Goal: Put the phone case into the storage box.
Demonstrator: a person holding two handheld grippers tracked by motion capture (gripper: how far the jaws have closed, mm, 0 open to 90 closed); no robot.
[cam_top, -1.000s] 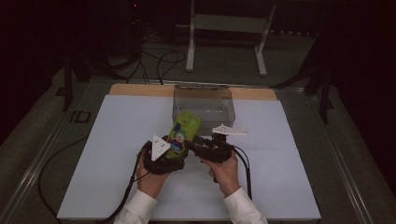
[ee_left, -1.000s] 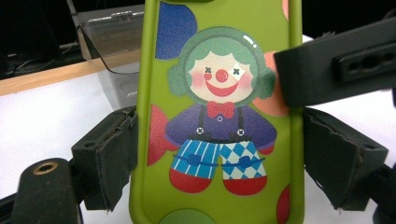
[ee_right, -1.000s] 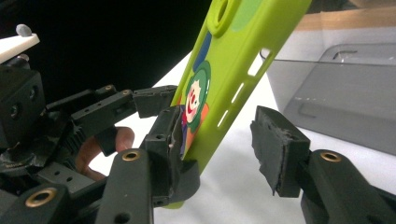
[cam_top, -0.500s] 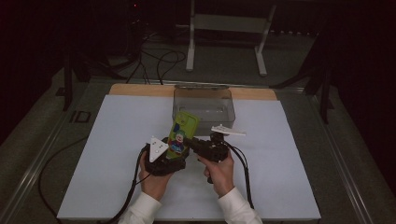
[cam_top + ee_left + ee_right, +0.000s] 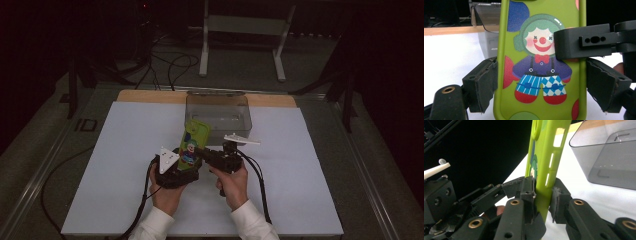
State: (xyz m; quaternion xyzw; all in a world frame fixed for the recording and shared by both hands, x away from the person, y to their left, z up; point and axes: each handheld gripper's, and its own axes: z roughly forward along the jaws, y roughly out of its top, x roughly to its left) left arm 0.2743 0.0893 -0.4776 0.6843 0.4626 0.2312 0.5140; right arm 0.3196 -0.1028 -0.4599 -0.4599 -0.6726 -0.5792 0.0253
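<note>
- Two hand-held grippers meet over the near middle of the white table (image 5: 125, 150).
- Left hand-held gripper (image 5: 186, 164): jaws clamped on the green clown phone case (image 5: 192, 145).
- Right hand-held gripper (image 5: 204, 152): jaws pinching the case's right edge.
- Clear bin (image 5: 218, 111) sits just beyond.

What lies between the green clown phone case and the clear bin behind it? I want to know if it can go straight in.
Nothing visible does. The phone case, gripped by the left gripper and right gripper, stands just in front of the clear bin, with bare white table between them.
</note>
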